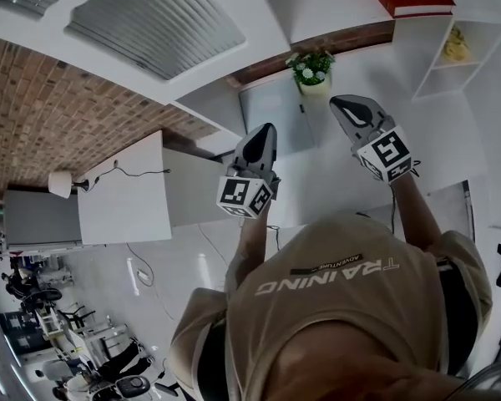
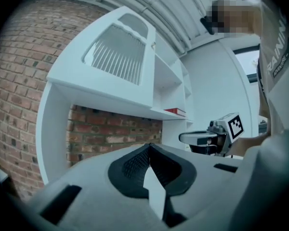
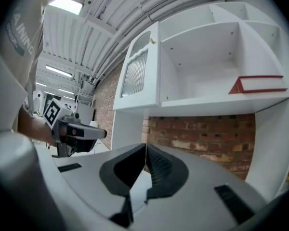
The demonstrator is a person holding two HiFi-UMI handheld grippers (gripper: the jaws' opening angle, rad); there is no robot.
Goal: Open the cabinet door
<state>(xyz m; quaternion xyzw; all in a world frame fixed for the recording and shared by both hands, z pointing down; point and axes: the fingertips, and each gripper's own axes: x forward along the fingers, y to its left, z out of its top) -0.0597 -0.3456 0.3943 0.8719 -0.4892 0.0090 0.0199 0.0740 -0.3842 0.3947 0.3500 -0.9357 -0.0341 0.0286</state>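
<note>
Pointing level, the left gripper (image 2: 149, 146) has its fingers pressed together, tip against tip, and nothing is between them. The right gripper (image 3: 145, 146) is the same: its fingers are pressed together and they hold nothing. The two grippers are side by side, near each other but not touching.

The cabinet door (image 3: 135, 71), white with a ribbed pane, is high above both pairs of fingertips and well apart from them. It appears to lie flat against its cabinet, with a small knob (image 3: 153, 41) at the edge next to the open shelves (image 3: 207, 66).

Above and to the right of the right fingertips, a red book (image 3: 260, 84) lies on a shelf. Straight ahead of the fingers, under that shelf, is a brick wall (image 3: 202, 136).

In the head view a potted plant (image 1: 311, 67) stands a little beyond the fingertips, between the two grippers.
</note>
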